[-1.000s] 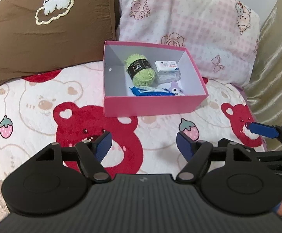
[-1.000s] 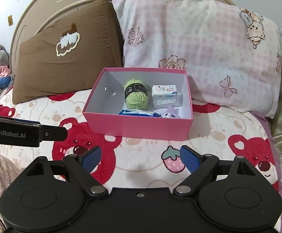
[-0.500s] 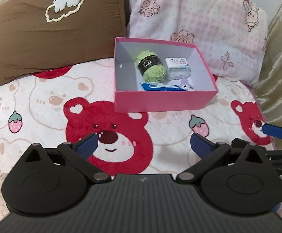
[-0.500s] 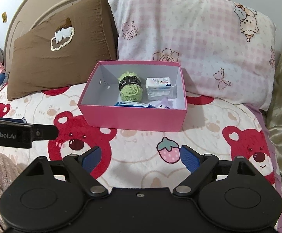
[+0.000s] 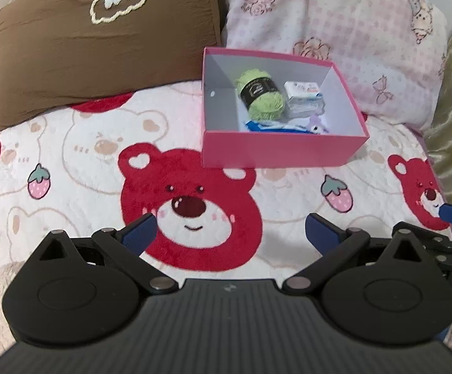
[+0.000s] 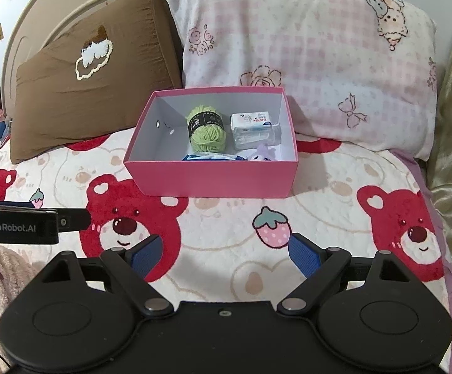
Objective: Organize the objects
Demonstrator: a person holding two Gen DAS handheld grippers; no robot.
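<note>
The bed (image 6: 226, 237) has a bear blanket and two big pillows. A pink box (image 6: 213, 179) sits on it, touching the pink pillow (image 6: 304, 46). Inside are green yarn (image 6: 206, 132), a white packet (image 6: 252, 129) and smaller things. The left tongs (image 5: 229, 230) are spread wide and the right tongs (image 6: 224, 254) released, both holding nothing. A bump could tip the box on the soft bed. The box's front wall hides the little blue and purple things.
</note>
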